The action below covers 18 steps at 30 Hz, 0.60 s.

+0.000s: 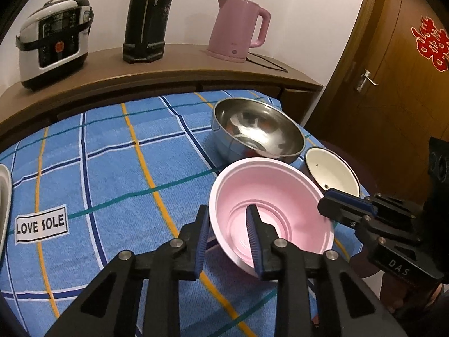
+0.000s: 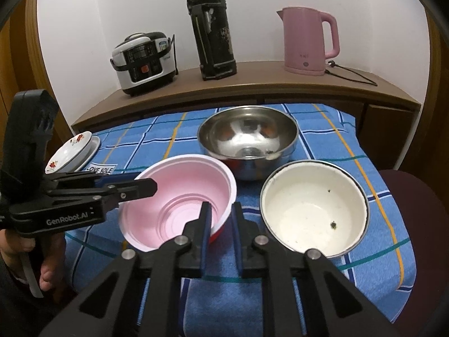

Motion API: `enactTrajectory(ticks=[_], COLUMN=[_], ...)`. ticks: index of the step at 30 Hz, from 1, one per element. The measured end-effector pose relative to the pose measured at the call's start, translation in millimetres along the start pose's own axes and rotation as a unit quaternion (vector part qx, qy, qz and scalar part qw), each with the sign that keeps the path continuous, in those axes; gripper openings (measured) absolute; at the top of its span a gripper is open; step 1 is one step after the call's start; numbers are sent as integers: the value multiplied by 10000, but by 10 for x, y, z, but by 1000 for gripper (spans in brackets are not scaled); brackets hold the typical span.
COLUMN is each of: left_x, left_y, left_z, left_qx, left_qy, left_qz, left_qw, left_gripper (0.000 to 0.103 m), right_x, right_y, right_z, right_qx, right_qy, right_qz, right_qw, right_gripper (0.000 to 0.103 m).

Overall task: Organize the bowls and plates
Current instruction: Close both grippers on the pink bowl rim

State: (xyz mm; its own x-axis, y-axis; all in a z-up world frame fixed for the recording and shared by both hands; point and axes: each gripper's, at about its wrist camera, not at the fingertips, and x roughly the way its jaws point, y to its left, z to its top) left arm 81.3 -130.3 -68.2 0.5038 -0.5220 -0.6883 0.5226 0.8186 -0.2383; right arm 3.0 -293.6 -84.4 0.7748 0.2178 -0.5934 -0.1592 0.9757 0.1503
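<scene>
Pink plastic, thin-walled and light, the bowl (image 2: 179, 202) sits near the front edge of the blue checked cloth (image 1: 112, 168), just beside the steel bowl (image 2: 247, 134) and the white enamel bowl (image 2: 314, 210). Both tongs pinch its rim: left gripper (image 1: 228, 238) and right gripper (image 2: 221, 224) are each closed on opposite sides. Its wall probably flexes, so a gentle rim hold suits it.

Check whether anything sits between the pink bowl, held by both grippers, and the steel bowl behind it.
Nothing visible does. The pink bowl is pinched at opposite rims by the left gripper and right gripper, and its far rim lies right beside the steel bowl. The white enamel bowl stands off to the right.
</scene>
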Motion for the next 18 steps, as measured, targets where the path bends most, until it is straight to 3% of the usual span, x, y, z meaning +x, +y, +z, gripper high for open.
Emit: enactTrajectory(ticks=[11, 18], left_x=[-215, -187], left_y=[-53, -129], left_z=[166, 374], left_qx=[117, 232], left_qy=[-380, -405], left_qz=[190, 166], left_qw=[9990, 9988], left_gripper=[29, 29], right_x=[-171, -251], right_y=[54, -34], right_z=[173, 335], right_qx=[4, -21], right_qy=[-292, -461], right_qz=[188, 105], right_qw=[9994, 9989], right_gripper=[14, 14])
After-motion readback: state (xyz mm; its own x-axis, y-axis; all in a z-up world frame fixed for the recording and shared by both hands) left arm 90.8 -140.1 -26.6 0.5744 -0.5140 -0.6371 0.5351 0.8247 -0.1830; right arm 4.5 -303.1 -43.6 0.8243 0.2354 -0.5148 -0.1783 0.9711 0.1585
